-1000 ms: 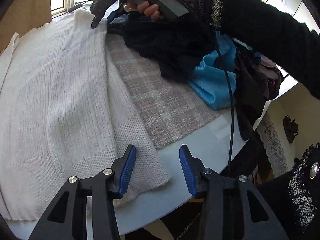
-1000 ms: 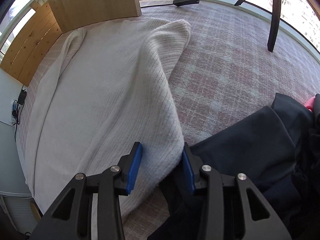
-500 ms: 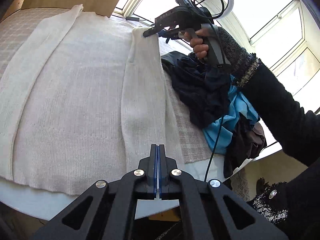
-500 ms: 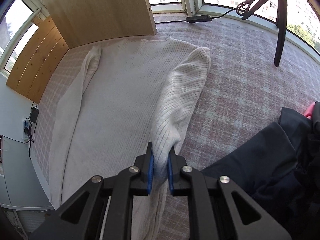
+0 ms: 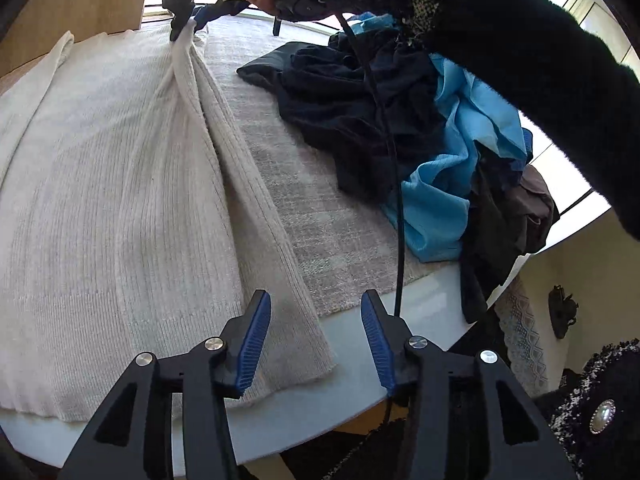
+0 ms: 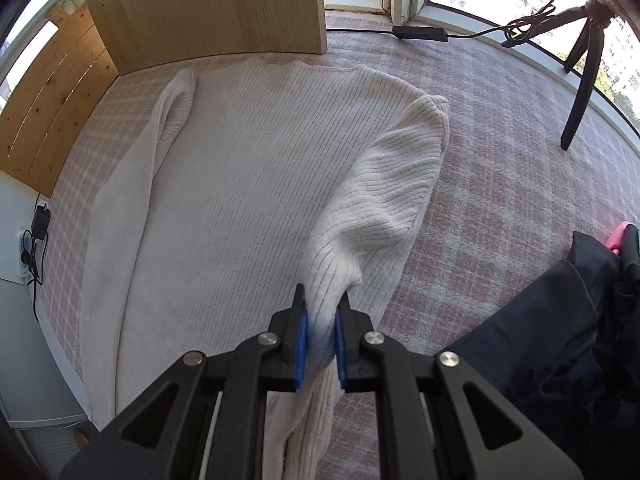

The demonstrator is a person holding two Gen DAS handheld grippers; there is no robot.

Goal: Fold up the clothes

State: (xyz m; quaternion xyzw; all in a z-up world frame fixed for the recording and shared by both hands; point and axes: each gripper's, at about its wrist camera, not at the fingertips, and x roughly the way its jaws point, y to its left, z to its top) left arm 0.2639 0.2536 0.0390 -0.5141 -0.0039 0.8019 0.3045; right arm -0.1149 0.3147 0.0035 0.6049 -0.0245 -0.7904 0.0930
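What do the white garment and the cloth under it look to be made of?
White sweater: soft, matte ribbed knit, probably wool or a cotton blend, judging by its fine vertical ribs. Table cover: flat woven fabric, seemingly, with a faded pink-grey check and visible weave.

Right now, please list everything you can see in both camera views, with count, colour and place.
sweater: one, cream, flat on the cloth, its sleeve lifted
table cloth: one, pale pink check, covers the table
clothes pile: one heap, black, blue, brown, at the table edge
wooden panel: one, light wood, behind the sweater
tripod: one, black, near the window
power adapter: one, black, by the window
right gripper: black with blue pads, shut on the sleeve
left gripper: black with blue pads, jaws opening above the sweater hem, gripping nothing
sleeve of the person: black
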